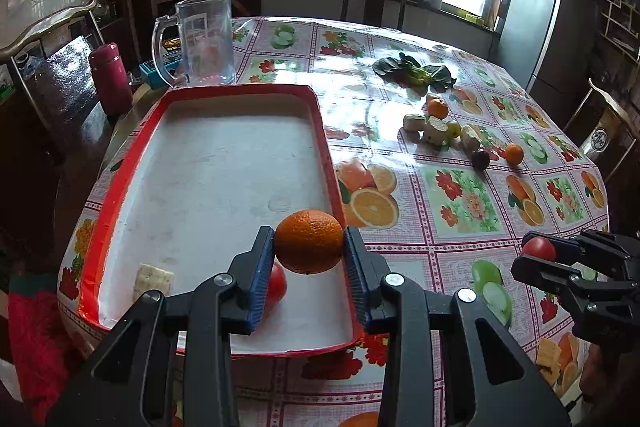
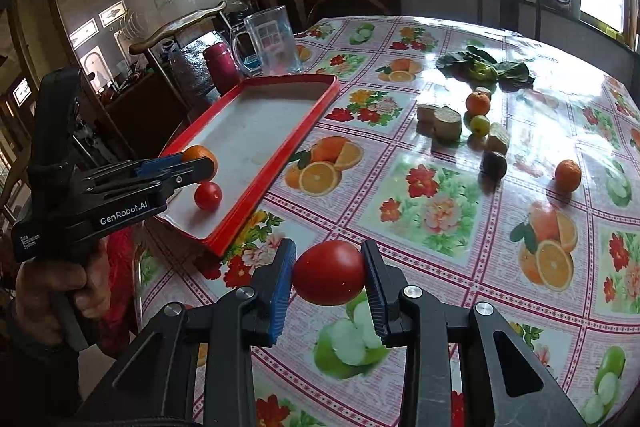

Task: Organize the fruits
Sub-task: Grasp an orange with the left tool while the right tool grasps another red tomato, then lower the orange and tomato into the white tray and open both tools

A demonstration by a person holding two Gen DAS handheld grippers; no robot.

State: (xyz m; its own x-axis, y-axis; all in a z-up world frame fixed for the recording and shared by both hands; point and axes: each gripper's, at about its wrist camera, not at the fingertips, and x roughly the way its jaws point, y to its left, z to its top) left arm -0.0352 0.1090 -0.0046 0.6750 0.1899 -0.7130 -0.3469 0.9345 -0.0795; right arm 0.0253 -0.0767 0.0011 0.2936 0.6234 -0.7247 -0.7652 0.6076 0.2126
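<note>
My left gripper [image 1: 309, 247] is shut on an orange [image 1: 309, 242] and holds it just above the near right corner of the red-rimmed white tray [image 1: 320, 115]. A red tomato [image 1: 277, 282] lies in the tray under it, also in the right wrist view [image 2: 208, 195]. My right gripper [image 2: 329, 273] is shut on a red tomato [image 2: 329, 273] above the tablecloth, right of the tray [image 2: 276, 163]. It shows at the right edge of the left wrist view [image 1: 538, 250]. More fruit lies mid-table: two oranges [image 2: 478, 103] [image 2: 568, 175], a green fruit [image 2: 479, 125] and a dark fruit [image 2: 494, 165].
Pale bread-like chunks [image 2: 438, 123] lie among the fruit, leafy greens [image 2: 486, 67] behind. A clear mug [image 1: 204, 41] and a maroon flask [image 1: 110, 77] stand beyond the tray. A pale cracker piece [image 1: 154, 279] lies in the tray. Chairs surround the table.
</note>
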